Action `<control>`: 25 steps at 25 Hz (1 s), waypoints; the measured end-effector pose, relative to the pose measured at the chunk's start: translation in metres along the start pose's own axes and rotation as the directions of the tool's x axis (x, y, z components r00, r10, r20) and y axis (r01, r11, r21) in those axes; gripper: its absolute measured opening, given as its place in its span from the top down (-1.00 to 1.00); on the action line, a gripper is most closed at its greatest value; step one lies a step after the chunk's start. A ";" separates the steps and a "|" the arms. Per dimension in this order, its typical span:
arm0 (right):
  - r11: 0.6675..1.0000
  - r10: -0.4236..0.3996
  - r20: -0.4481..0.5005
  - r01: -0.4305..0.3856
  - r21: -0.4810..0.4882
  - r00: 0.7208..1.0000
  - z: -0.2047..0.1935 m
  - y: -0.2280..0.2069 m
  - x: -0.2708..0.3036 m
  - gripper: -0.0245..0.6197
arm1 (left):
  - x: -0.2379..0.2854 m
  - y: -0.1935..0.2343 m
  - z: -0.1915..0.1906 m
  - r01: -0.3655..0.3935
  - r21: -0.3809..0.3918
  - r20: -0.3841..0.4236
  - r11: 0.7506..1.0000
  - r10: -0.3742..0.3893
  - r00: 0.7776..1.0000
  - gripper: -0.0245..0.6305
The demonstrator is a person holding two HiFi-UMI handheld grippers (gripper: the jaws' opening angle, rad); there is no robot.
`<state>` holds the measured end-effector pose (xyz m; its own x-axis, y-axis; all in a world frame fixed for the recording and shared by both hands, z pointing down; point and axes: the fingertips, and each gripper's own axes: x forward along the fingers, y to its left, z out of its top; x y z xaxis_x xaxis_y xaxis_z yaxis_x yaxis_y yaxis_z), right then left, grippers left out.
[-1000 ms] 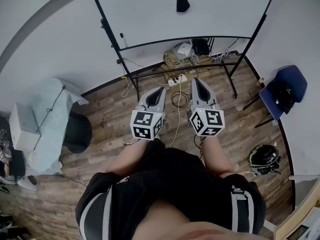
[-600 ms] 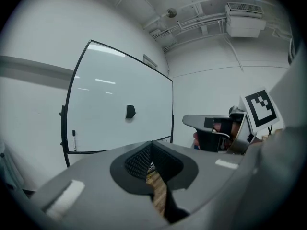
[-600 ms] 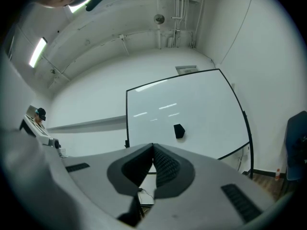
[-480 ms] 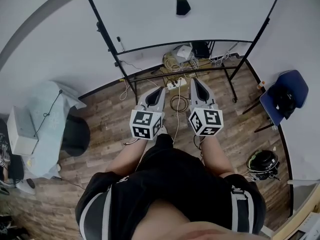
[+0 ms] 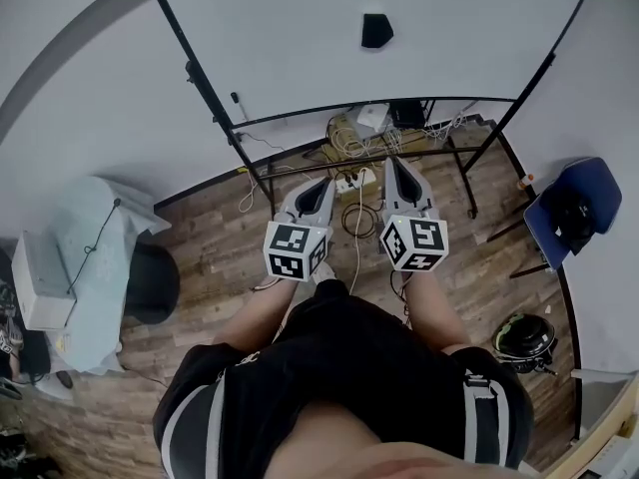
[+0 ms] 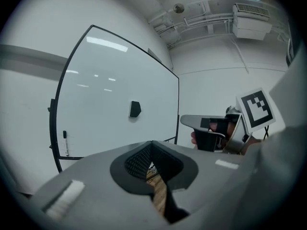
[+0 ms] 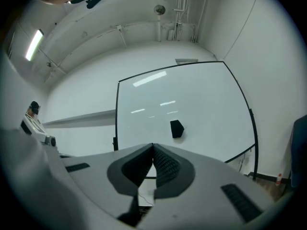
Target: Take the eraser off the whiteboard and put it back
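A black eraser (image 5: pixel 376 30) sticks to the whiteboard (image 5: pixel 300 38) well ahead of me; it also shows in the left gripper view (image 6: pixel 135 109) and the right gripper view (image 7: pixel 176 128). Both grippers are held side by side at waist height, pointing at the board and short of it. My left gripper (image 5: pixel 321 183) is shut with nothing in it, its tips meeting (image 6: pixel 152 143). My right gripper (image 5: pixel 392 163) is likewise shut and empty (image 7: pixel 153 146). A marker (image 6: pixel 65 143) rests at the board's lower left.
The board's black stand (image 5: pixel 469 183) has its legs on the wooden floor, with cables and a power strip (image 5: pixel 354 180) between them. A blue chair (image 5: pixel 577 206) is at the right, a dark bin (image 5: pixel 150 282) and a cloth-covered table (image 5: pixel 85 252) at the left.
The person has stepped toward the whiteboard, carrying both shut grippers forward; the board and eraser sit lower and larger in the head view.
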<state>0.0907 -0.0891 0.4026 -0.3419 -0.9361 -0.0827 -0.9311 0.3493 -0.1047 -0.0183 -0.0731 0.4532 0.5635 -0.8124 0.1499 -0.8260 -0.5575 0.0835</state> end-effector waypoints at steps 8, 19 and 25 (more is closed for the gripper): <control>1.000 -0.005 0.000 0.005 -0.012 1.000 0.007 -0.015 0.083 0.90 | 0.052 0.059 0.013 -0.007 -0.026 -0.010 1.000 0.007 1.000 0.90; 0.999 -0.039 -0.021 0.038 -0.033 0.999 0.004 -0.039 0.189 0.90 | 0.121 0.152 0.045 -0.016 -0.033 0.030 0.999 0.017 0.999 0.90; 0.998 -0.056 -0.022 0.056 -0.019 0.998 0.005 -0.058 0.208 0.90 | 0.143 0.178 0.063 -0.053 -0.027 0.052 0.998 0.054 0.997 0.90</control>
<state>0.0740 -0.3040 0.3866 -0.2919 -0.9549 -0.0550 -0.9509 0.2959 -0.0906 -0.0840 -0.2997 0.4277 0.5178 -0.8494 0.1025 -0.8548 -0.5087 0.1024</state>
